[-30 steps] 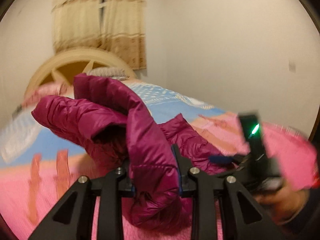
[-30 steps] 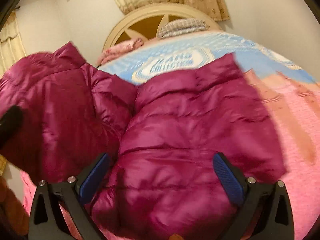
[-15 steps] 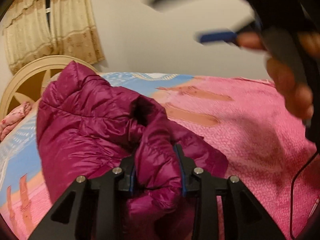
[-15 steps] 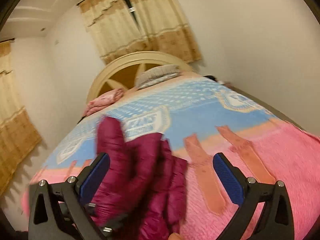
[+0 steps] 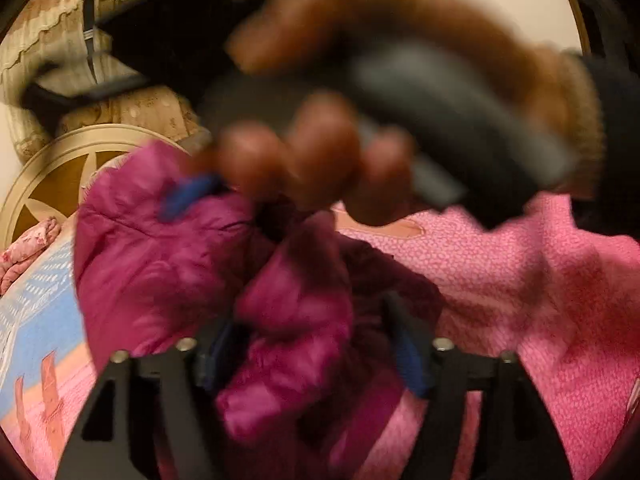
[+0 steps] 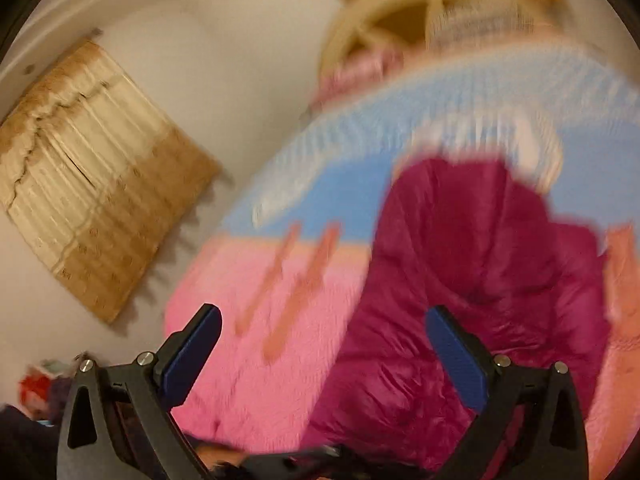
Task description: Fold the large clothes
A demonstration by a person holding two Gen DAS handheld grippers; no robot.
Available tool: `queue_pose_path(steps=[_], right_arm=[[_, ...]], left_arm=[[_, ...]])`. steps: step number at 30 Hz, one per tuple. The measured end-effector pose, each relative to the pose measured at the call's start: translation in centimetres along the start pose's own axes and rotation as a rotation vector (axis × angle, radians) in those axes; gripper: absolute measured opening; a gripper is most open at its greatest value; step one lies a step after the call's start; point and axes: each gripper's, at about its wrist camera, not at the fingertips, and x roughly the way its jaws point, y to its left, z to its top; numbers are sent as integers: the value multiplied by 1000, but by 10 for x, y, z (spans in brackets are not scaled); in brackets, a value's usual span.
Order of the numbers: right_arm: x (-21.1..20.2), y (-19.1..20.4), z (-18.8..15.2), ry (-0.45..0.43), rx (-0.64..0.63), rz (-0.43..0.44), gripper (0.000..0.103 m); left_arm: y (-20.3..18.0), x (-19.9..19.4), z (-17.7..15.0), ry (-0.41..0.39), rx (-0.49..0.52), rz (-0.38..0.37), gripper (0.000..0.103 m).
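The magenta puffer jacket (image 5: 160, 264) lies bunched on the bed (image 5: 540, 300), on the pink part of the blanket, below the blue band that runs toward the cream headboard (image 5: 60, 168). The left hand-held gripper (image 5: 312, 356) has just been opening its jaws: a fold of the jacket sits between them, and the blue pads stand apart from the fabric on both sides, no longer pinching it. In the left wrist view a blurred hand (image 5: 320, 160) gripping a dark handle crosses above the jacket, close to the lens. The right hand-held gripper (image 6: 324, 352) stands wide open and holds nothing; the jacket lies past its right finger, and the pink blanket shows between the fingers. A curtain (image 6: 92, 176) hangs on the wall left of the bed.
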Motion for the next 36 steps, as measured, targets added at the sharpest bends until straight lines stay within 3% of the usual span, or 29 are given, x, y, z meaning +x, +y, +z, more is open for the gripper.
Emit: queue_pose_path(steps=[3, 5, 9, 11, 13, 16, 19, 22, 24, 28, 32, 36], right_arm=[[-2, -37, -3, -46, 92, -84, 99], [-2, -52, -10, -61, 109, -156, 99], [5, -50, -32, -65, 48, -275, 99], [4, -60, -39, -86, 29, -303, 99], [-6, -71, -49, -100, 42, -342, 99], [-16, -92, -61, -123, 91, -333, 99], [-19, -93, -67, -130, 84, -370, 99], [-31, -79, -67, -142, 74, -520, 99], [-48, -60, -60, -222, 67, -675, 99], [-70, -28, -43, -404, 69, -695, 99], [-38, -27, -27, -387, 32, -749, 99], [-17, -63, -33, -349, 125, -796, 97]], left_arm=[[15, -32, -6, -42, -59, 19, 83], [29, -54, -9, -92, -128, 44, 103], [71, -70, -13, -128, -259, 150, 103], [95, -58, -10, -73, -301, 266, 103], [110, -45, -10, -36, -345, 308, 103], [121, -18, -7, 18, -390, 298, 103], [107, 12, -4, 79, -339, 294, 103], [91, 26, -2, 102, -295, 291, 103], [85, 31, -3, 110, -289, 285, 103], [86, 23, 1, 119, -279, 301, 103], [102, 2, 8, 93, -352, 373, 103], [132, -1, 20, 87, -441, 497, 103]])
